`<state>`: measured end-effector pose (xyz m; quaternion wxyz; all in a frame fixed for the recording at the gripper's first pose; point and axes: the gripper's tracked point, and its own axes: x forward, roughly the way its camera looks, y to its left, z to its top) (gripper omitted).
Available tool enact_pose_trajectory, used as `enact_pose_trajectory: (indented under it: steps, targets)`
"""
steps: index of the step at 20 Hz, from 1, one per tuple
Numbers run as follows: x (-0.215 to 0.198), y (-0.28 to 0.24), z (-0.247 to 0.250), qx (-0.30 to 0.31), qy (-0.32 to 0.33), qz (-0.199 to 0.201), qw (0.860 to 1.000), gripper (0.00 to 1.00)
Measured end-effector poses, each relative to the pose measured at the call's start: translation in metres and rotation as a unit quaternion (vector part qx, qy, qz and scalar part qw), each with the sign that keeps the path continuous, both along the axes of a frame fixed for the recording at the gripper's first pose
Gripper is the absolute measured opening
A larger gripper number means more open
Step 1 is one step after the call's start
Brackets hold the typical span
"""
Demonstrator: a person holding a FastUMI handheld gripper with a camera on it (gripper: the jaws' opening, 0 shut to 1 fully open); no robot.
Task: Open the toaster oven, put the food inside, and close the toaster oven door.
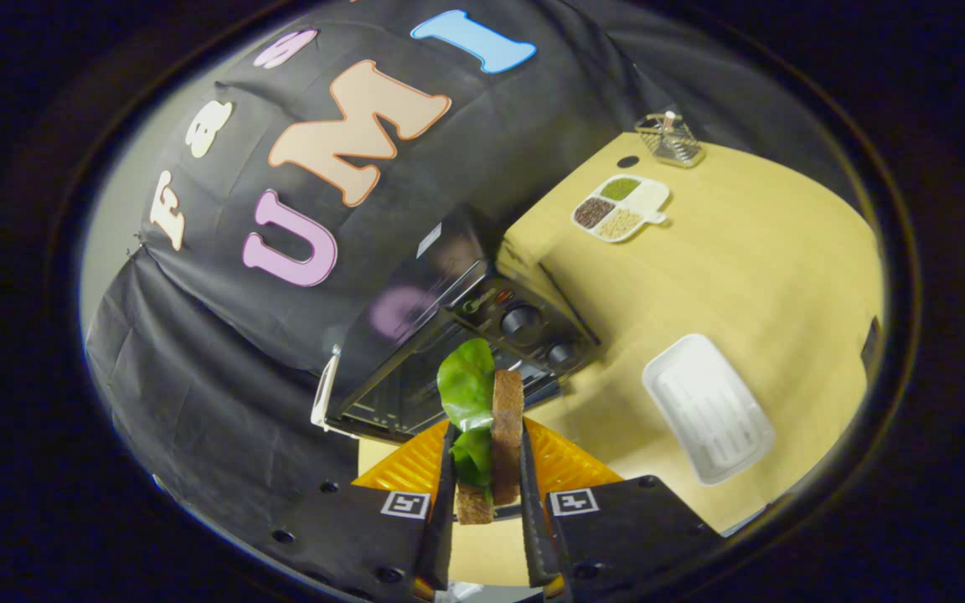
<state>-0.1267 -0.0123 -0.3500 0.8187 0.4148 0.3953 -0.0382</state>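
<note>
We have the tool [487,494] clamped on the sandwich [491,435], both fingers pressing its flat sides, so the bread-and-lettuce slab stands on edge with its long axis running away from us toward 12 o'clock. The toaster oven [457,335] lies just beyond the sandwich tip at about 12 o'clock, door [390,402] already dropped open toward 10 o'clock (the view is tilted). The white tray [707,409] sits empty on the bench [750,268] at 2 o'clock. We judge a straight push forward carries the food in.
</note>
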Motion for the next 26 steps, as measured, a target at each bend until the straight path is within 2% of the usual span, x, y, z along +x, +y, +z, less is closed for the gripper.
enact_pose_trajectory:
  steps: [5,13,18,22,26]
  targets:
    - [0.034,0.048,-0.015,0.066,-0.008,-0.022,0.998,0.38]
    - [0.093,0.086,-0.051,0.107,-0.041,-0.073,0.991,0.37]
    - [0.118,0.09,-0.063,0.113,-0.059,-0.099,0.987,0.37]
    - [0.133,0.089,-0.073,0.105,-0.068,-0.105,0.987,0.37]
    - [0.143,0.086,-0.077,0.077,-0.08,-0.092,0.99,0.37]
